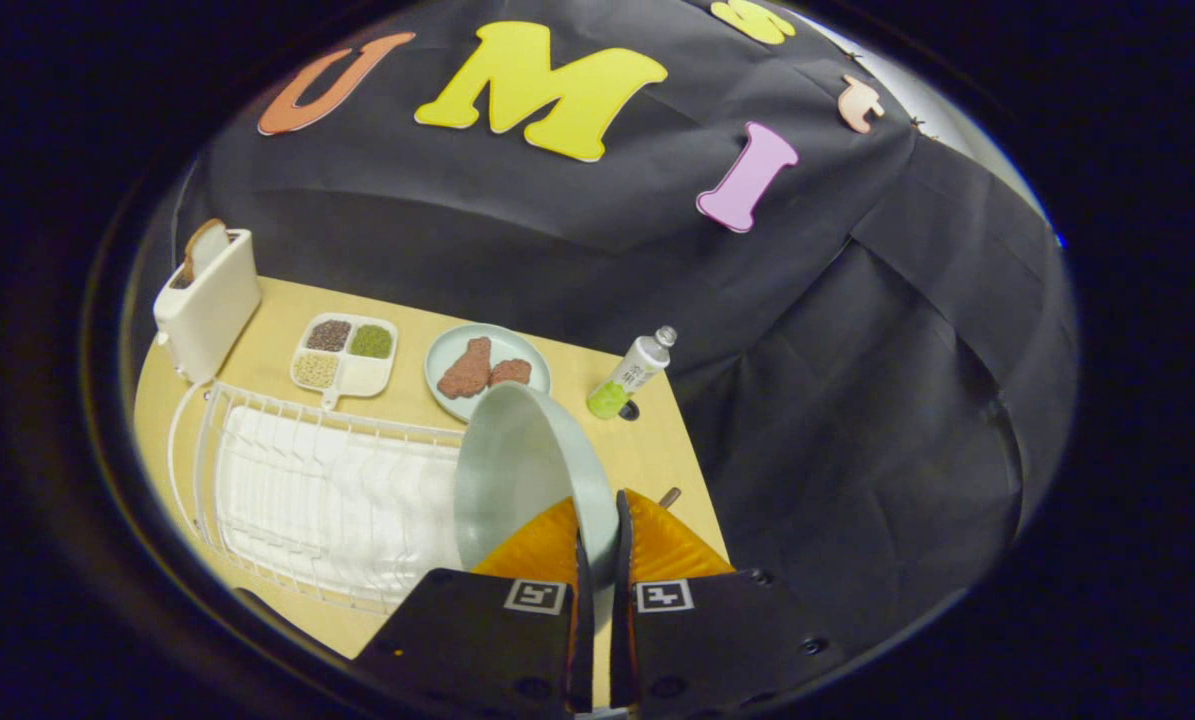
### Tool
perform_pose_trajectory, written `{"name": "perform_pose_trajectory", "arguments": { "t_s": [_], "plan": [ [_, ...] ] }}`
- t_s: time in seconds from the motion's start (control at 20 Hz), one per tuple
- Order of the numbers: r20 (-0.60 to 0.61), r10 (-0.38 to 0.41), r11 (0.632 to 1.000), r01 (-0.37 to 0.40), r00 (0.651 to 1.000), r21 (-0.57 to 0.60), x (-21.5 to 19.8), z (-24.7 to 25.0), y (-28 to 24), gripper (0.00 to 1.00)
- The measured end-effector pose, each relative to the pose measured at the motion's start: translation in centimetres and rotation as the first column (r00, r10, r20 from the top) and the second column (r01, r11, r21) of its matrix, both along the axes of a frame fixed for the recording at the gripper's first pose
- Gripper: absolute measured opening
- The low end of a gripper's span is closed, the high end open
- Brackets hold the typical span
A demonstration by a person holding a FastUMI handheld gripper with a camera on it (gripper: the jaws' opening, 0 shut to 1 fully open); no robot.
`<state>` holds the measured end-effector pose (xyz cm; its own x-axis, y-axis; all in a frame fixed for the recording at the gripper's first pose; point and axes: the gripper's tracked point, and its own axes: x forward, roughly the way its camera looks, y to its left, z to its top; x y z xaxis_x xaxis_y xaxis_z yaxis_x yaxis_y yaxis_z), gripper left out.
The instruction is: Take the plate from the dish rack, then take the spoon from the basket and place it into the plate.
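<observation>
Between the fingers of the tool [597, 535], the rim of a pale plate [517, 470] is pinched; both fingers press on its edge with only the rim's thickness between them. The plate stands tilted on edge, rising just ahead of the fingertips, over the near end of the white wire dish rack [307, 490]. To my eye it is lifted out of the rack's slots, so the first step, taking the plate, is in hand and close to done.

The next move, as I judge it, calls for carrying the plate off the rack and laying it flat on a bare part of the counter [657, 450], then letting go and looking for the basket and spoon, which I cannot pick out here.

Counted outward from the tool: one held plate, one rack. Beyond them sit one second plate [532, 350] bearing two brown pieces of food, and one divided tray [367, 375] with three filled compartments. One bottle [632, 375] stands off to the right of these. Farthest, beyond the rack's far corner, is one toaster [207, 300] with one slice of bread [202, 245] in it.
</observation>
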<state>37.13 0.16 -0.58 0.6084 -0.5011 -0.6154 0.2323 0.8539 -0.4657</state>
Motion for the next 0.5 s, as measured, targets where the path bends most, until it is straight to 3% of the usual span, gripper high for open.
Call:
{"name": "perform_pose_trajectory", "arguments": {
  "t_s": [0.25, 0.5],
  "plan": [
    [0.02, 0.082, 0.975, -0.085, 0.996, 0.207, -5.9, -1.2, 0.8, 0.12],
    [0.087, 0.148, 0.871, -0.171, 0.985, 0.46, -12.9, -5.5, 2.5, 0.12]
  ]
}}
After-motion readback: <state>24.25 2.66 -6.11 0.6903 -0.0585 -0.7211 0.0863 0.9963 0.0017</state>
